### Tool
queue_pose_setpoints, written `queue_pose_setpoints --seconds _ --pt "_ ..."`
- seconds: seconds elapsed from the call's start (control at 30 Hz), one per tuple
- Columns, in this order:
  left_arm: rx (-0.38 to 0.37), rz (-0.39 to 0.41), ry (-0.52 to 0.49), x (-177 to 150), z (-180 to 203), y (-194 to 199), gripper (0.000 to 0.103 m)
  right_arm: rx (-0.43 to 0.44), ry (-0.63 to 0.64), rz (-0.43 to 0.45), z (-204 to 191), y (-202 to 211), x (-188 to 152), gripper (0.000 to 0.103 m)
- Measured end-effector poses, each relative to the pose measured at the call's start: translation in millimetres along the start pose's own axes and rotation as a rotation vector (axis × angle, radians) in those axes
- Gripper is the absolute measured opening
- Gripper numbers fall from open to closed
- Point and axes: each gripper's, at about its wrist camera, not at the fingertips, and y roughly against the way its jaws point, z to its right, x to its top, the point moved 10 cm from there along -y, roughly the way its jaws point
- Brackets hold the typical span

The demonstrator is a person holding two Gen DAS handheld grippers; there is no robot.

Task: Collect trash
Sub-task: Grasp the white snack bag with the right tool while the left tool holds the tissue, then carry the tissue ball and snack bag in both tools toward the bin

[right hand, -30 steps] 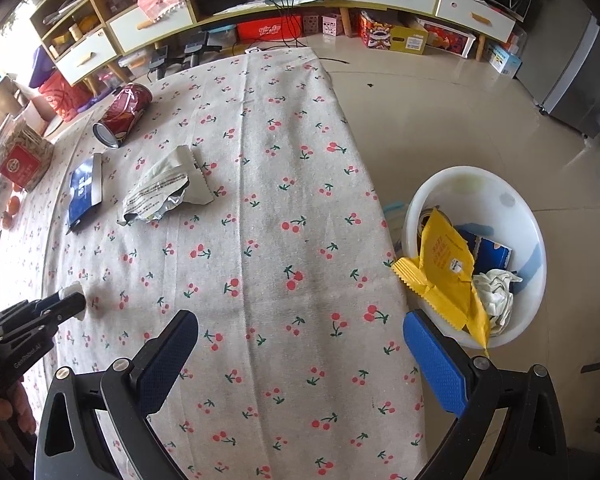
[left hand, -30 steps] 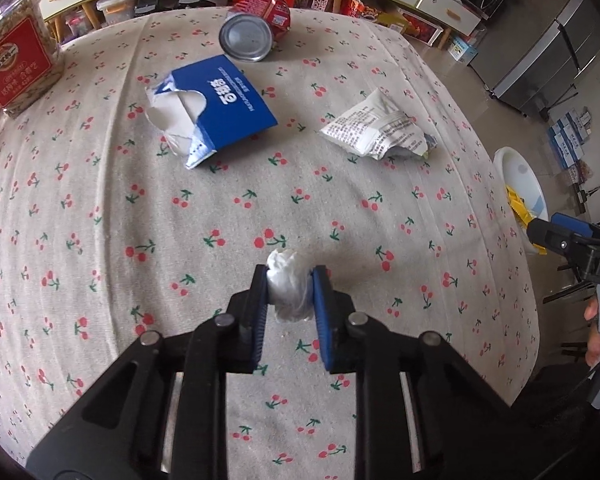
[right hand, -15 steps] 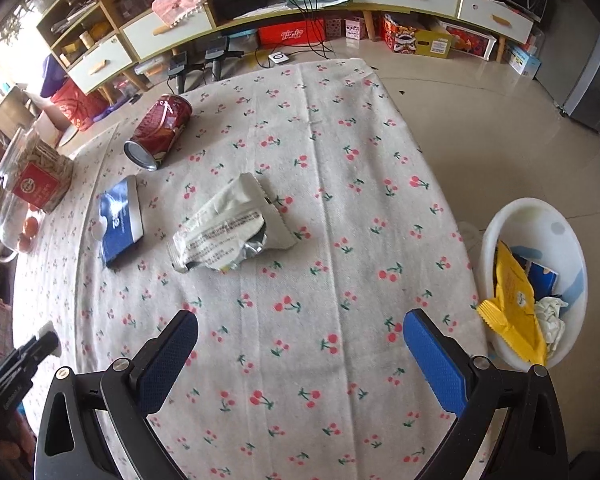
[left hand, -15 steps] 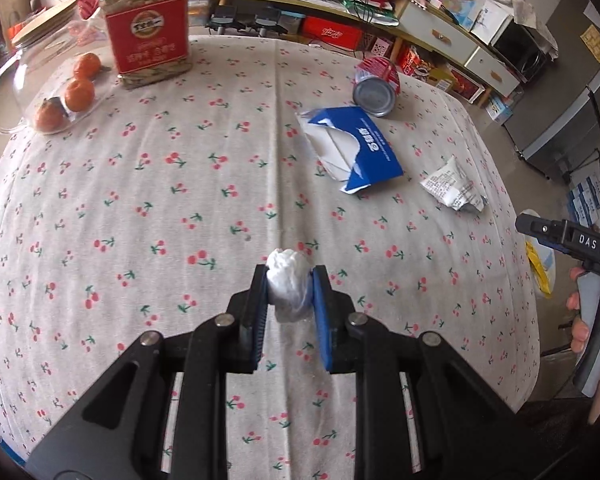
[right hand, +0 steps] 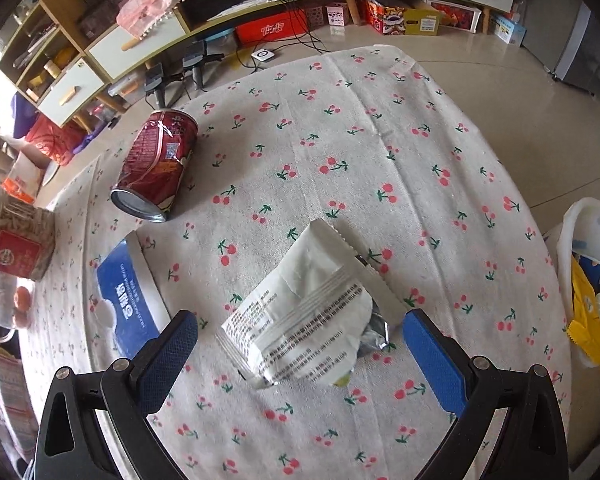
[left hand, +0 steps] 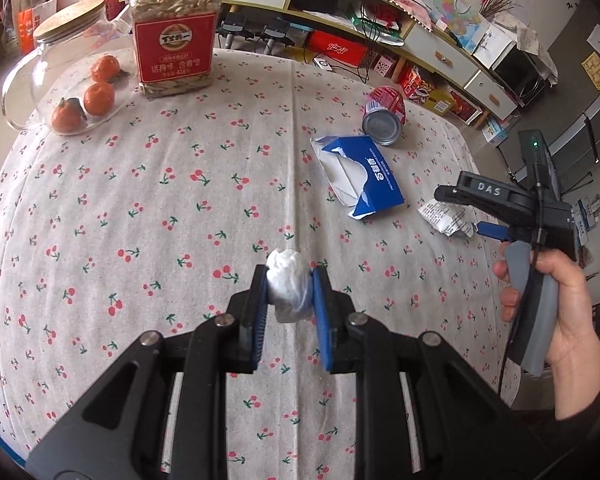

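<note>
- While the cherry-print tablecloth (left hand: 180, 208) covers the whole table, a clear glass jar with a cork lid (left hand: 60, 80) holding orange fruits lies at its far left corner, with a square plastic jar with a red label (left hand: 174, 36) just beside it.
- The left gripper (left hand: 290, 280) is clamped on a crumpled white tissue ball (left hand: 289, 285), held above the cloth toward the near edge.
- A torn blue and white tissue box (left hand: 364, 176) lies flat right of the table's middle; a red drink can (left hand: 383, 116) on its side lies just beyond it, toward the far edge.
- The right gripper (right hand: 300, 344) hangs with its blue pads wide apart, straddling a white crumpled snack wrapper (right hand: 312, 320) near the right edge.
- A white plastic bin (right hand: 588, 216) holding a yellow wrapper (right hand: 586, 320) stands on the floor past that edge.
</note>
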Motion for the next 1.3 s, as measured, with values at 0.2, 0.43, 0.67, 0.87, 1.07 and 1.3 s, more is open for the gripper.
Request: queue_pose_setpoints --seconds 0.2,0.43,0.67,0.87,1.07,1.3 --pt "-0.006 0.009 0.011 0.3 -5.3 6.7 0.023 -0.095 -0.008 -0.012 8.6 -23.6 -5.6 0.102" --pt "-0.011 0.005 -0.001 -3.0 -1.5 6.7 0.023 -0.084 0.021 0.01 15.5 -13.7 -13.1 0.089" --pt "-0.011 0.005 -0.023 -6.2 5.4 6.2 0.023 -0.05 0.068 0.003 21.3 4.5 -27.0 0.075" --pt "-0.013 -0.002 -0.032 -7.6 11.8 1.5 0.023 -0.025 0.12 0.004 29.5 22.9 -40.9 0.068" --pt "-0.013 -0.013 -0.045 -11.3 22.3 -5.1 0.023 0.0 0.155 0.006 39.9 37.5 -52.6 0.064" --pt "-0.005 -0.027 -0.068 -17.5 30.0 -12.2 0.023 0.072 0.142 -0.003 53.5 46.2 -63.6 0.064"
